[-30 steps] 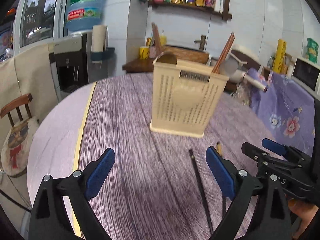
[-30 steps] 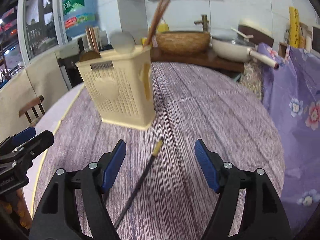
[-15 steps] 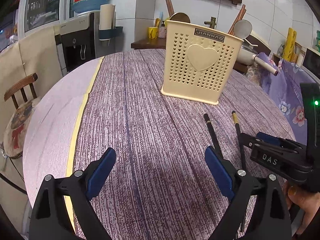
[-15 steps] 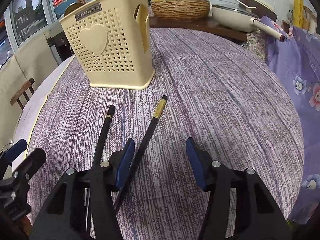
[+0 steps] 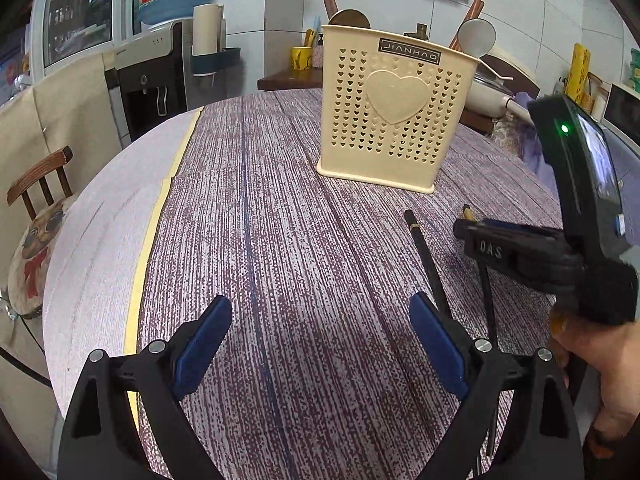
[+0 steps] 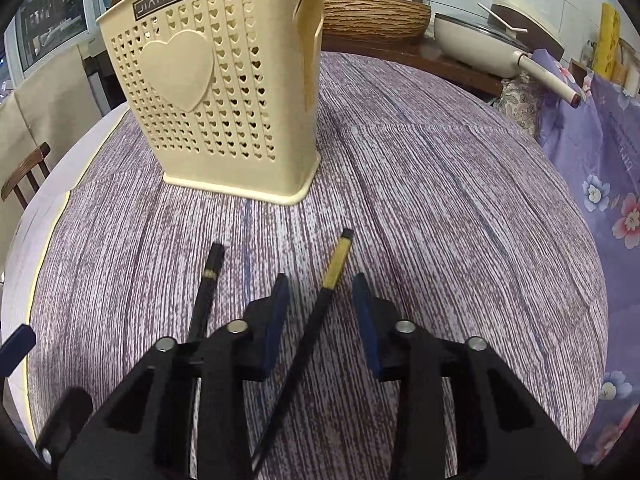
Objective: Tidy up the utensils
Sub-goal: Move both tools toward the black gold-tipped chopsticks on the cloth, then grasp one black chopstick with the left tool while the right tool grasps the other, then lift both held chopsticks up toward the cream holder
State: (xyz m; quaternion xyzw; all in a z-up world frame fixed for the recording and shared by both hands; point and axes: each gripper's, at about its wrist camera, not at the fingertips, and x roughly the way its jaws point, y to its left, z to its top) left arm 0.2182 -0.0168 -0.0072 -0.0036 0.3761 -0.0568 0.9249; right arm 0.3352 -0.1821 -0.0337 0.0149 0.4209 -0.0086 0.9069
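Kitchen counter [image 6: 460, 200] | right tool [image 6: 320, 312] has dropped, narrowed, jaws apart astride gold-tipped chopstick [image 6: 316, 312] | left tool [image 5: 320, 344] wide apart, idle | grasp imminent, holder [image 6: 216, 92] next

The left gripper [image 5: 320, 344] is a black plastic frame of triangular cut-out arms, each finger faced on its inner side with a dark blue pad [image 5: 202, 346], and round silver screws sit just behind the pads on each arm. The right gripper [image 6: 320, 312] is built the same way: black arms, blue pads [image 6: 276, 320], four silver screws behind them. Seen from the left wrist, its body carries raised letters "DAS", a black upright housing with a small green light behind the fingers, and a bare-skinned hand [image 5: 600, 376] wrapped round the grip
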